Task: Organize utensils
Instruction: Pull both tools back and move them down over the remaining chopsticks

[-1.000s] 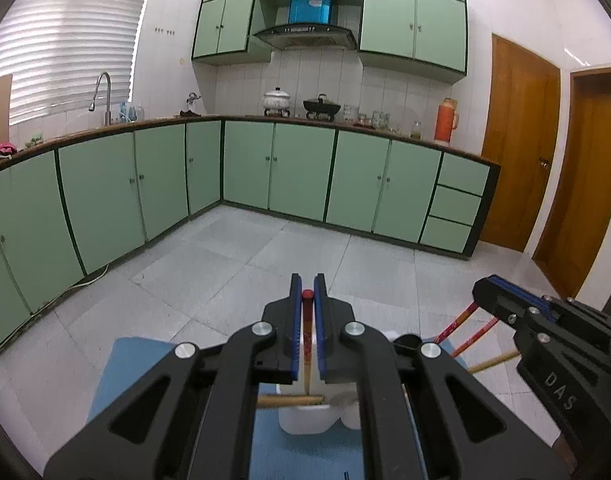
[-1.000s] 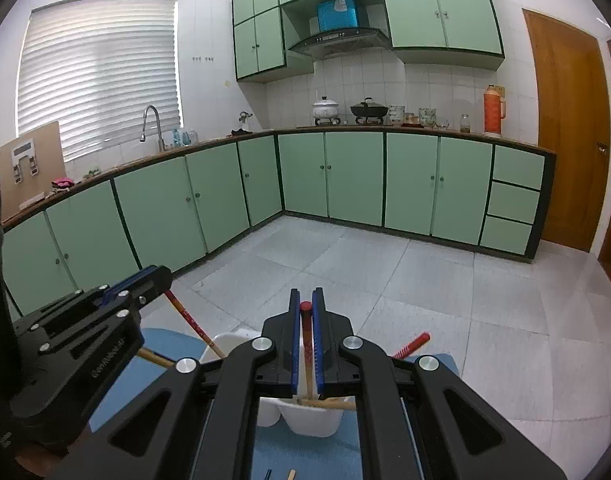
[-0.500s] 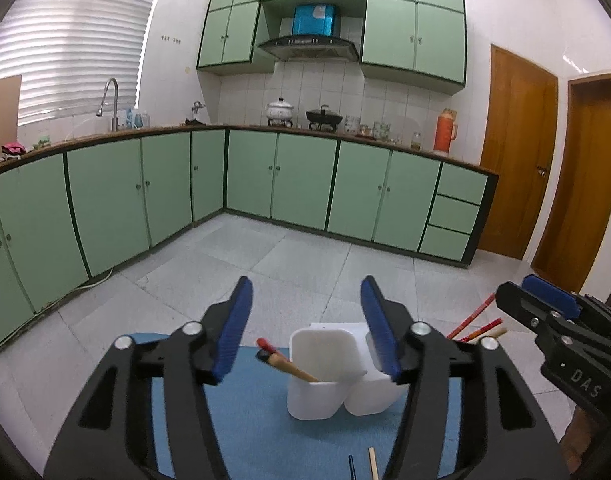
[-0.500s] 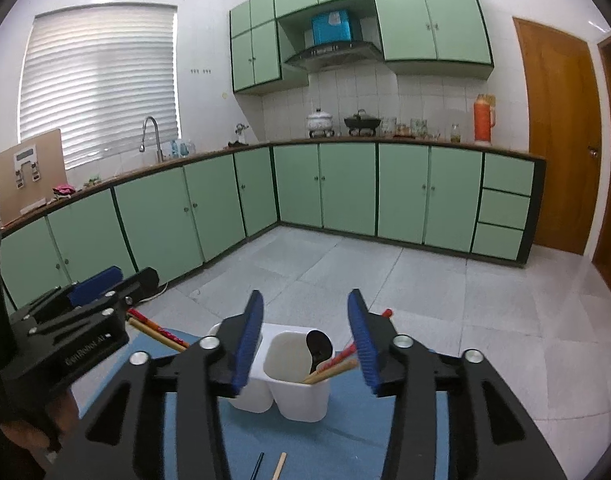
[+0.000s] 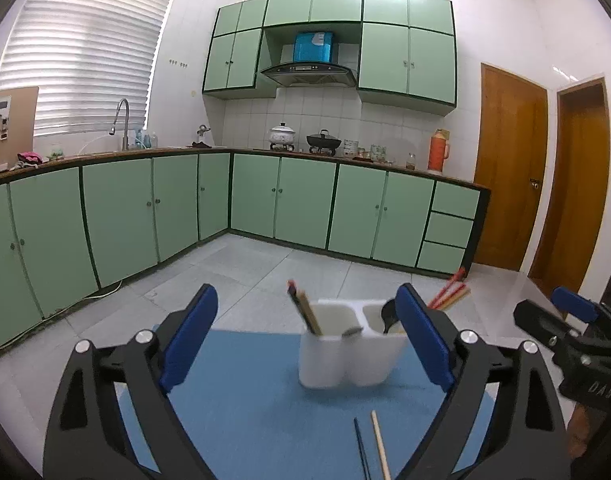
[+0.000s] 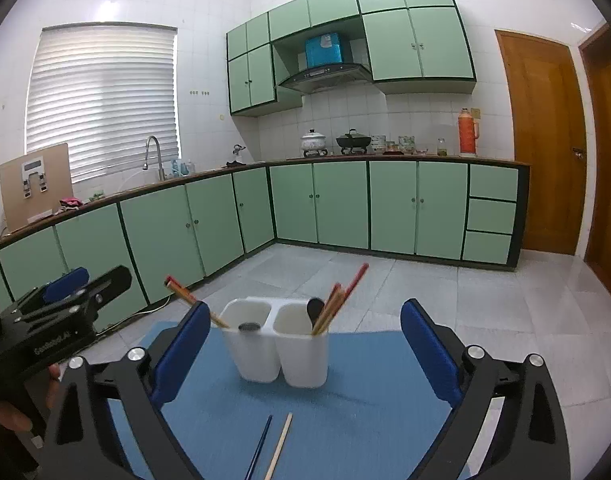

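A white two-compartment utensil holder [image 5: 351, 346] [image 6: 279, 342] stands on a blue mat [image 5: 265, 408] [image 6: 357, 392]. Its left compartment holds red-tipped chopsticks [image 5: 303, 308] [image 6: 193, 300] and a metal utensil end [image 6: 249, 326]. Its right compartment holds more chopsticks [image 6: 341, 298] [image 5: 449, 292] and a black spoon [image 6: 315, 310]. A dark blue chopstick [image 6: 259, 446] [image 5: 361, 448] and a wooden chopstick [image 6: 279, 444] [image 5: 379, 444] lie loose on the mat in front. My left gripper [image 5: 307, 344] and right gripper [image 6: 305, 350] are both open and empty, held back from the holder.
Beyond the mat are a grey tiled floor [image 5: 245, 264], green base cabinets [image 6: 393, 208] along two walls, and wooden doors [image 5: 509, 168] at right. The right gripper shows in the left wrist view [image 5: 573, 332], and the left gripper in the right wrist view [image 6: 61, 308].
Both grippers were shut on chopsticks over the holder. They opened, left the chopsticks standing in the compartments, and drew back toward me.
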`<state>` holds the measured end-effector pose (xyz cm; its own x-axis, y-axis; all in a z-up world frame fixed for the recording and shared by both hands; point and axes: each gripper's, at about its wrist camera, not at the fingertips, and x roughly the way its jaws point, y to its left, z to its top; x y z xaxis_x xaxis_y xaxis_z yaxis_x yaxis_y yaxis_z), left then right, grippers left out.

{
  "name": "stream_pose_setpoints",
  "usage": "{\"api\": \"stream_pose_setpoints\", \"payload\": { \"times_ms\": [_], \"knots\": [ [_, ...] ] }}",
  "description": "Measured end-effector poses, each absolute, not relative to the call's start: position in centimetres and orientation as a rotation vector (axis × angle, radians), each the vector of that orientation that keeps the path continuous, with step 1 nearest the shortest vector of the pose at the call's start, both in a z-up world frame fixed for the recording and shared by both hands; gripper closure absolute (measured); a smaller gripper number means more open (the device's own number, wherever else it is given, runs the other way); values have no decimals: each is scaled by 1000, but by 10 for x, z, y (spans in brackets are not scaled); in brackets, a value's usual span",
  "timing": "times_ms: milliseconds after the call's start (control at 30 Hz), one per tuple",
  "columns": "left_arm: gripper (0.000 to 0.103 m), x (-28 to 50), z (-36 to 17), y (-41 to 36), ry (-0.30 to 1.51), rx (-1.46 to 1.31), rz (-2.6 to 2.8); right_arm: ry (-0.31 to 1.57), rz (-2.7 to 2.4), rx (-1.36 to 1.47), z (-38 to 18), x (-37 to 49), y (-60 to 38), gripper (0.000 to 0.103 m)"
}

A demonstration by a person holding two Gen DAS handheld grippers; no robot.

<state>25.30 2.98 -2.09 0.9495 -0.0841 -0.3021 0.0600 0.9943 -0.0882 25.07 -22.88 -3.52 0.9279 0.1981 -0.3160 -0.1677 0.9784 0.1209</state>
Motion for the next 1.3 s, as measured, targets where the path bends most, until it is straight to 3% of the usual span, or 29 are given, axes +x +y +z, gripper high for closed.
{"api": "stream_pose_setpoints", "payload": {
  "times_ms": [500,933,1200,1300],
  "knots": [
    [12,184,-66,37,409,-28,-79,397,197,111,-73,187,-233,6],
    [12,149,-122,39,529,32,-67,539,169,81,-137,154,-220,7],
    [12,138,-150,49,613,27,-44,656,160,29,-189,139,-198,30],
    [12,137,-155,50,632,25,-37,703,178,21,-204,134,-189,48]
  ]
}}
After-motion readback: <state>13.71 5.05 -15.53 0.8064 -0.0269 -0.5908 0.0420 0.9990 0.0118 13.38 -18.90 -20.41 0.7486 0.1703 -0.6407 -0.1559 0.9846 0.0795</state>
